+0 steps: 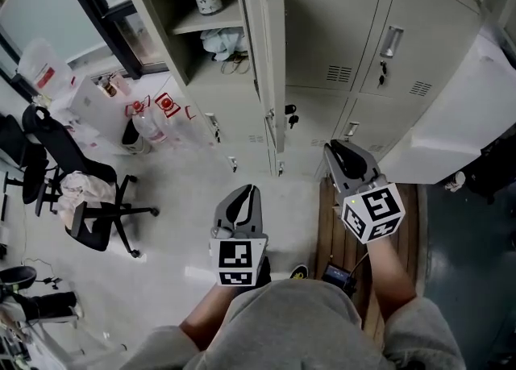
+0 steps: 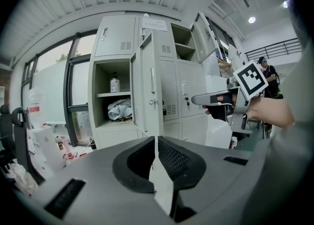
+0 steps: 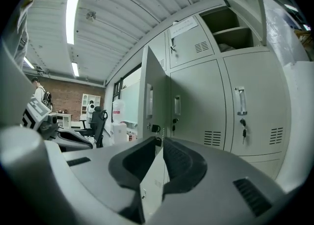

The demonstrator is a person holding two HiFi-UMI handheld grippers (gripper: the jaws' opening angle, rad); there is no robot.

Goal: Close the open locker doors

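Squared up to open locker door (image 1: 270,62), no contact yet. Holding left gripper (image 1: 249,192) and right gripper (image 1: 333,150) pinched shut, empty. Next, probably: shove its outer face closed.

We see the lockers (image 1: 339,30) and their open door (image 1: 270,46) as smooth painted sheet metal, pale and matt, while the handle (image 1: 390,40) between one and two o'clock shines like polished metal. Near twelve o'clock lies crumpled cloth (image 1: 223,40), and at four o'clock the planks (image 1: 329,231) show brown grained wood. The left gripper (image 2: 156,140) looks like matt grey plastic, its pads (image 2: 171,158) black and finely ribbed.
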